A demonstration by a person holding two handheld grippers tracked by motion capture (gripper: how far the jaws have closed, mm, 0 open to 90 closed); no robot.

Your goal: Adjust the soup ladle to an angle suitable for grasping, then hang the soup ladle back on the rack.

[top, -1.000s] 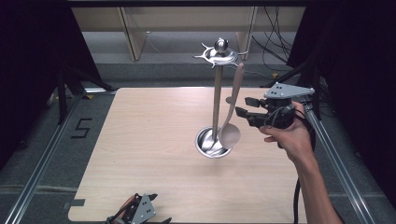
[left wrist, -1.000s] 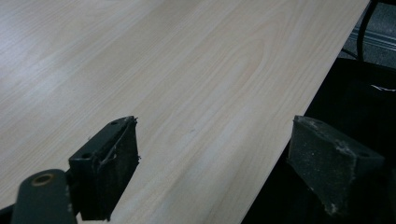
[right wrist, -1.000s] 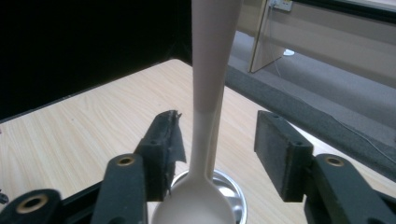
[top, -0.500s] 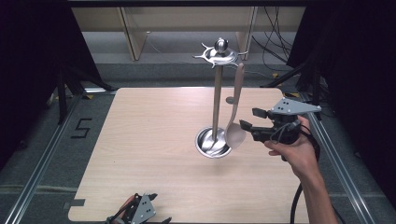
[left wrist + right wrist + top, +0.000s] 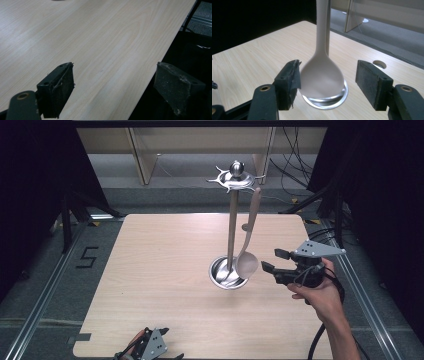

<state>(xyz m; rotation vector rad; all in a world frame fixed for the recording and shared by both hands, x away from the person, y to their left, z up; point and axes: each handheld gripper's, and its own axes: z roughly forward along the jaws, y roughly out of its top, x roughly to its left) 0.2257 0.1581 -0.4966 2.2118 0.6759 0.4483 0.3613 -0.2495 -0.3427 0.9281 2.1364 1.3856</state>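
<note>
Table [image 5: 165, 270] evenly lit, surroundings dark; spoon [image 5: 322, 75] close-up soft, perhaps out of focus.

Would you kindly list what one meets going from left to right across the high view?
Left hand-held gripper at the table's near edge → metal stand → hanging ladle → right hand-held gripper, jaws apart → the hand holding it.

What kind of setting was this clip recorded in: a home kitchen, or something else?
Most likely a lab or recording rig, not a kitchen. A bare wooden table stands between black curtains, with loose cables on the floor behind. A utensil stand with one hanging ladle is the sole prop on it.
</note>
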